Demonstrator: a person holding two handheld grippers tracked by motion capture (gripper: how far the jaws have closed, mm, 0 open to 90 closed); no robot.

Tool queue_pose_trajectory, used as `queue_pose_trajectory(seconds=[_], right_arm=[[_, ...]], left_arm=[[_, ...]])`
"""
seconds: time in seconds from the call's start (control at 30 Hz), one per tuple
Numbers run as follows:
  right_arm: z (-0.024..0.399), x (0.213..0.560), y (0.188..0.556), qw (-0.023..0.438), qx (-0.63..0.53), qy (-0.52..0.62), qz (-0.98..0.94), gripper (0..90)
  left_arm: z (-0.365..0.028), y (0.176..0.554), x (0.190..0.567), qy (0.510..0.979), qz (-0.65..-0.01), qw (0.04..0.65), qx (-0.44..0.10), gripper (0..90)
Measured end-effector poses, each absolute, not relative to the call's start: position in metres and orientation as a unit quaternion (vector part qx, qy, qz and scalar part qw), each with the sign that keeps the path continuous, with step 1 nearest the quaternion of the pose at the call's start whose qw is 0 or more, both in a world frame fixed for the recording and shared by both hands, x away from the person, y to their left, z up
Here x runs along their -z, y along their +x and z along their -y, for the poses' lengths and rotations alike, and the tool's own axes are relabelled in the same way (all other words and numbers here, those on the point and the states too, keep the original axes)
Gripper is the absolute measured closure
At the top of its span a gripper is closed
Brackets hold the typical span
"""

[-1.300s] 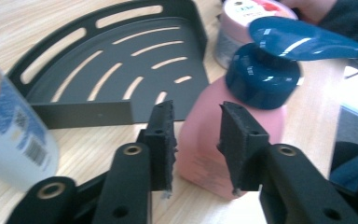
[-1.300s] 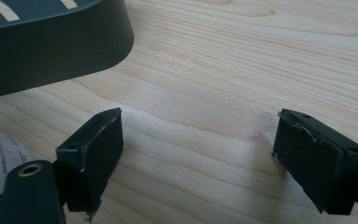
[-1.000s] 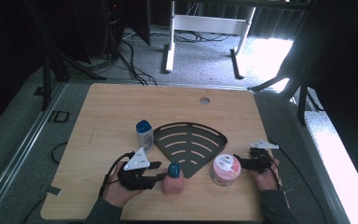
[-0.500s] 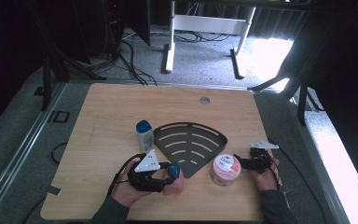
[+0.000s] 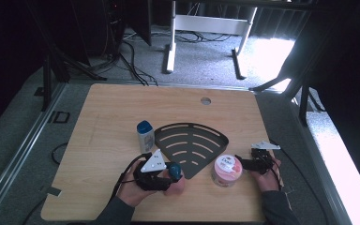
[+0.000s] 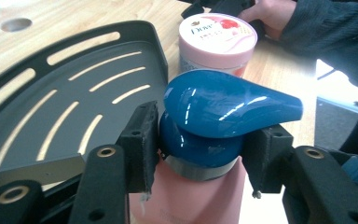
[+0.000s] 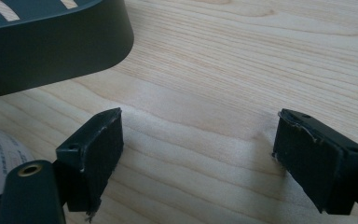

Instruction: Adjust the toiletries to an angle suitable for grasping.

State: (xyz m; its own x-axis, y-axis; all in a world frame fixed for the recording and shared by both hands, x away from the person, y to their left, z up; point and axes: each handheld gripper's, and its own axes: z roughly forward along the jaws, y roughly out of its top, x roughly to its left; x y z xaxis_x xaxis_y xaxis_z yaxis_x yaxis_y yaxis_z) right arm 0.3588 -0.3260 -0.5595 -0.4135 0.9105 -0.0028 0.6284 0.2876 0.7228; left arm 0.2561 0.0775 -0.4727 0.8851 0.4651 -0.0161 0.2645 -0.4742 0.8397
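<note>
A pink pump bottle (image 5: 175, 183) with a blue pump head (image 6: 223, 105) stands at the table's front, just before the tip of the black slotted corner shelf (image 5: 211, 140). My left gripper (image 5: 171, 178) is shut on the bottle; its jaws have just been closing, and both pads press on the blue collar under the head. In the left gripper view the left gripper (image 6: 200, 140) looks over the shelf (image 6: 142, 35) toward a pink Dove jar (image 6: 216, 39). My right gripper (image 5: 240, 161) rests open just right of the jar (image 5: 226, 170), with bare wood between the jaws of the right gripper (image 7: 198, 140).
A small white bottle with a blue cap (image 5: 145, 137) stands at the shelf's left corner. The shelf's wall (image 7: 51, 51) lies close ahead of the right gripper. A round hole (image 5: 206, 100) sits near the table's far edge. Table legs and cables lie on the floor beyond.
My left gripper has slid to the right, up to the pump bottle, and its jaws now sit around the bottle's neck. The right gripper and the jar have stayed put.
</note>
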Motion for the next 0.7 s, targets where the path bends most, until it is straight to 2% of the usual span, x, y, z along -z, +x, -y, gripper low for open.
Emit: queue_pose_trajectory(seconds=[0.33, 0.57, 0.7], right_arm=[[0.326, 0.559, 0.359, 0.214, -0.33, 0.498, -0.773, 15.4], [0.326, 0.559, 0.359, 0.214, -0.33, 0.498, -0.773, 15.4], [0.326, 0.559, 0.359, 0.214, -0.33, 0.498, -0.773, 15.4]], left_arm=[[-0.083, 0.248, 0.469, 0.852, -0.242, 0.446, -0.131, 52.3], [-0.097, 0.252, 0.468, 0.837, -0.291, 0.436, -0.156, 52.2], [-0.109, 0.258, 0.47, 0.815, -0.34, 0.432, -0.183, 52.1]])
